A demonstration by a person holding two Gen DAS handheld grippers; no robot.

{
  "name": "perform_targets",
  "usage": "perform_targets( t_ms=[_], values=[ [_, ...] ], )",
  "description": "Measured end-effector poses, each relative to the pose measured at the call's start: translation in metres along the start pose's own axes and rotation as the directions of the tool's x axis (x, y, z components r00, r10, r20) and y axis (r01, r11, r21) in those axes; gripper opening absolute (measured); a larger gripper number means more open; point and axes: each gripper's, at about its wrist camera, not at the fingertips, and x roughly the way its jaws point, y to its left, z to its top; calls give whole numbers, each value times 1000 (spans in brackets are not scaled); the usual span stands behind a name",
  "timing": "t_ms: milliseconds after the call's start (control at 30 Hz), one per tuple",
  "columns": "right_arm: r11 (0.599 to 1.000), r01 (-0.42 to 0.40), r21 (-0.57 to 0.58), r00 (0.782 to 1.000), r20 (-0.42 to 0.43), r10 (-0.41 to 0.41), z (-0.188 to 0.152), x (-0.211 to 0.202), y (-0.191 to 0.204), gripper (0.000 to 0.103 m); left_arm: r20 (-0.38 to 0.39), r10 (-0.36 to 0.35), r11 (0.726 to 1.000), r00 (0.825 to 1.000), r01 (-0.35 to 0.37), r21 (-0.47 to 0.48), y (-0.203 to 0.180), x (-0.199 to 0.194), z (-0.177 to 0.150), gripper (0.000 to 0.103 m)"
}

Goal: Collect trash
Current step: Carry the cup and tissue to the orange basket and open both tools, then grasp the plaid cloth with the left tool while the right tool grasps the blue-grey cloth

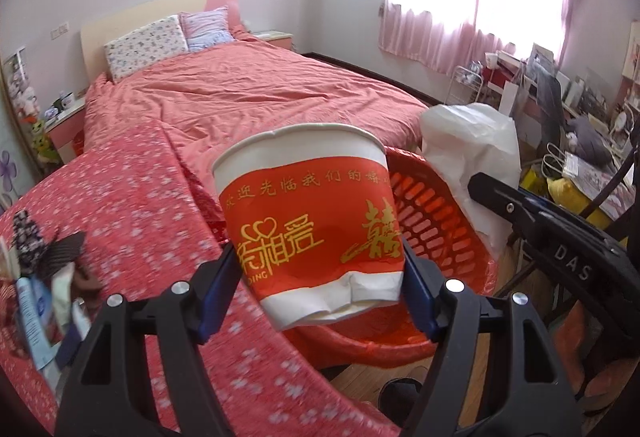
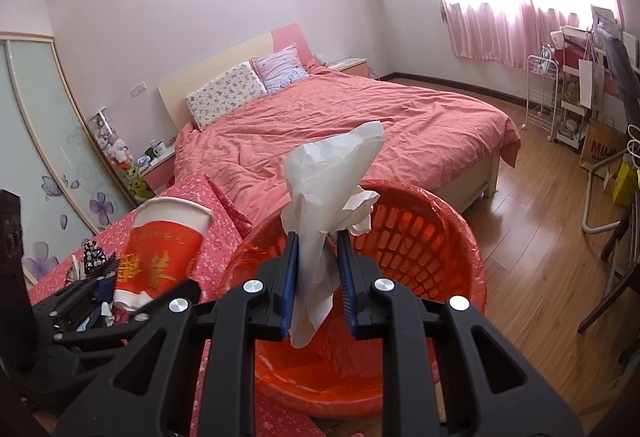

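Note:
My left gripper (image 1: 318, 269) is shut on a red and white paper cup (image 1: 308, 221) with a crumpled base, held upright just left of a red plastic basket (image 1: 436, 233). The cup also shows in the right wrist view (image 2: 160, 253). My right gripper (image 2: 318, 253) is shut on a crumpled white tissue (image 2: 328, 189) and holds it over the red basket (image 2: 420, 237), which is lined with a red bag. The tissue shows in the left wrist view (image 1: 468, 153) above the basket's far rim.
A table with a red flowered cloth (image 1: 140, 205) stands left of the basket, with small clutter (image 1: 40, 277) at its left end. A bed with a red cover (image 2: 340, 125) lies behind. A cluttered desk and shelves (image 1: 580, 109) stand at the right. Wooden floor (image 2: 540, 217) shows right of the basket.

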Motion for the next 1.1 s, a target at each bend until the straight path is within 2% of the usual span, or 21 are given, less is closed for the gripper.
perform_targets(
  t_ms=[133,200,300,467,667,933,1100],
  values=[
    [999,-25,43,1000,-13,26,3,8,-12,25,-32,11,1000,999,-11,2,-7,22,3,72],
    [999,-23,48,1000,-18,24,3,12,-15,38,-56,20,1000,998,-20,-3,-6,32,2,74],
    [999,-4,41,1000,-19,5,1,13,-16,49,-74,46,999,996,-47,-11,1,37,-2,77],
    [999,32,16,999,-12,-32,-3,4,-10,53,-71,87,995,994,-90,-39,19,25,-10,77],
    [998,45,-37,999,-14,-46,-8,-6,15,55,-46,141,987,989,-144,-78,54,-12,-27,78],
    [991,-12,-135,999,-42,6,-23,-11,69,55,-21,280,948,960,-280,-154,116,-72,-63,81],
    [979,-62,-196,995,-94,44,-41,-4,108,55,-29,374,900,927,-370,-230,170,-103,-86,81]
  ],
)
